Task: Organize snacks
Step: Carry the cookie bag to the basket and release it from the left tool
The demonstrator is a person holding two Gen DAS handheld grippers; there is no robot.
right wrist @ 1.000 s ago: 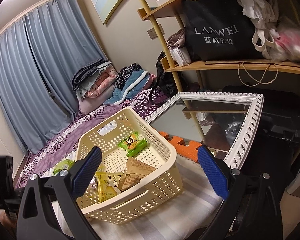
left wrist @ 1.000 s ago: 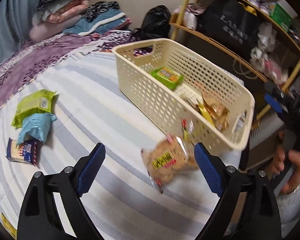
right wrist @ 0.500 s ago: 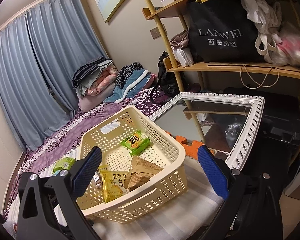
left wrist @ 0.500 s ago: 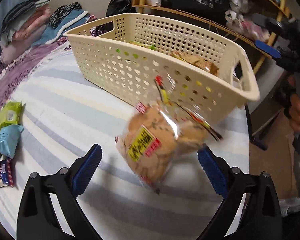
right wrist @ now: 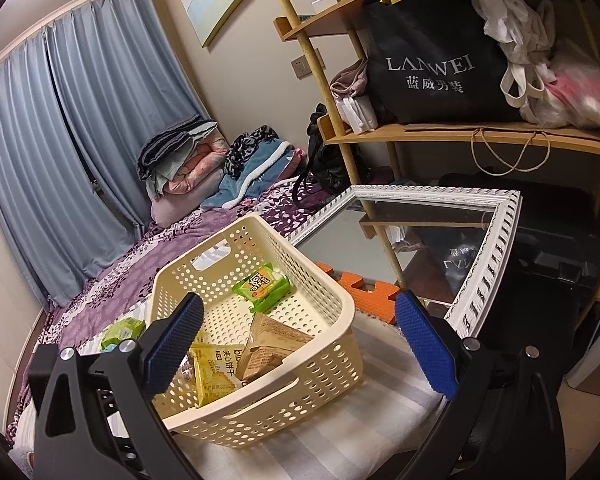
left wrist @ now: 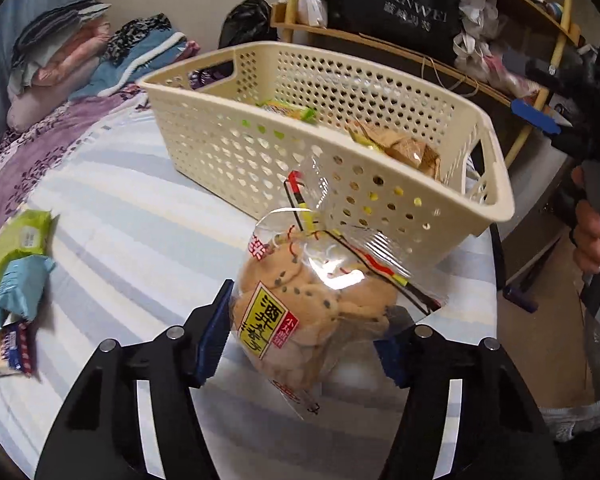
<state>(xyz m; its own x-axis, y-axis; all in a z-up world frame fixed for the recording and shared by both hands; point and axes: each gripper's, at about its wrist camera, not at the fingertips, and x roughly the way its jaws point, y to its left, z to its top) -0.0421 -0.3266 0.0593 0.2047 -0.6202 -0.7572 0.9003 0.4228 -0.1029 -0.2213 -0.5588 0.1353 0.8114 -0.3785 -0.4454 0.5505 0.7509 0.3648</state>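
our left gripper (left wrist: 302, 340) jaws just closed in and now clamp the clear bag of cookies (left wrist: 316, 312) on the striped bed (left wrist: 132, 232), right beside the cream basket (left wrist: 228, 152). our right gripper (right wrist: 298, 344) hangs wide apart over the basket with nothing between its pads.

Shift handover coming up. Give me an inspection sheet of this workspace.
Surface: striped bed sheet, purple floral cover beyond.
Job's things: cream perforated basket holds a green packet, a yellow biscuit packet and a brown packet; three packets lie loose on the sheet.
Clutter: folded bedding.
Grippers: left claw has just been closing and grips a clear cracker bag; right claw open, empty.
Cables: nothing seen.
Surroundings: blue curtains, wooden shelf with a black LANWEI bag, white-framed mirror.
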